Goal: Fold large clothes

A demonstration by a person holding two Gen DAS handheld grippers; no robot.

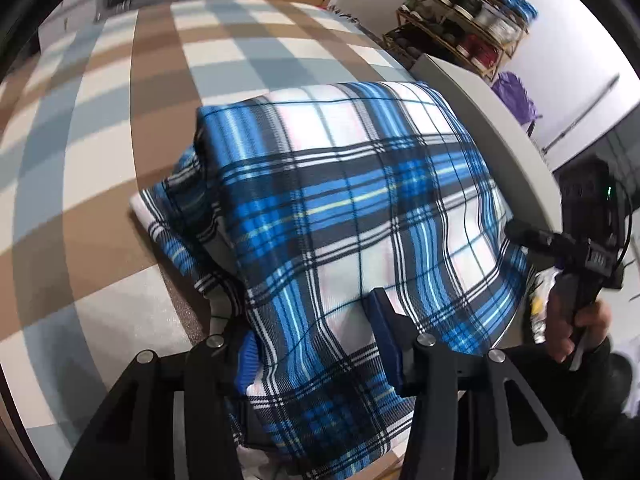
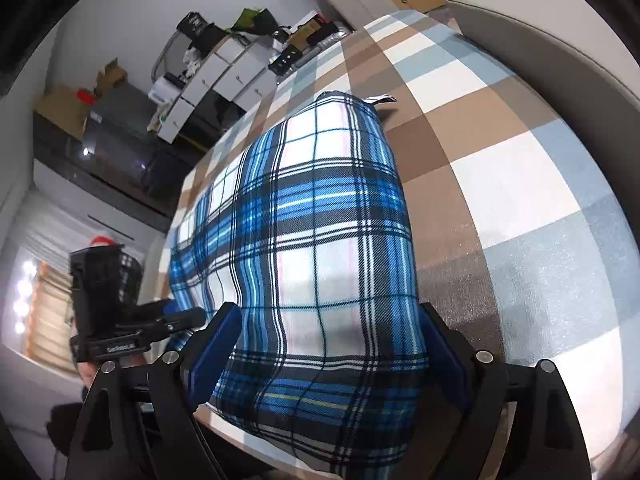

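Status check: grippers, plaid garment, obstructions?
Left gripper astride plaid garment's near edge, grip unconfirmed. Right gripper open, straddling it. Garment folded on checked tablecloth. Nothing blocking.

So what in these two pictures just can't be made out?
- Left wrist view: the plaid garment near edge, covered by the left tongs.
- Left wrist view: the shelf contents, blurred.
- Right wrist view: the garment's underside, against the checked tablecloth.
- Right wrist view: cabinet clutter, too small.

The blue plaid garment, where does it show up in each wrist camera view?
Left wrist: blue plaid garment fills the centre, running down between the left gripper fingers.
Right wrist: it lies centre, reaching the bottom between the right gripper fingers.
Shared landmark: the checked tablecloth.
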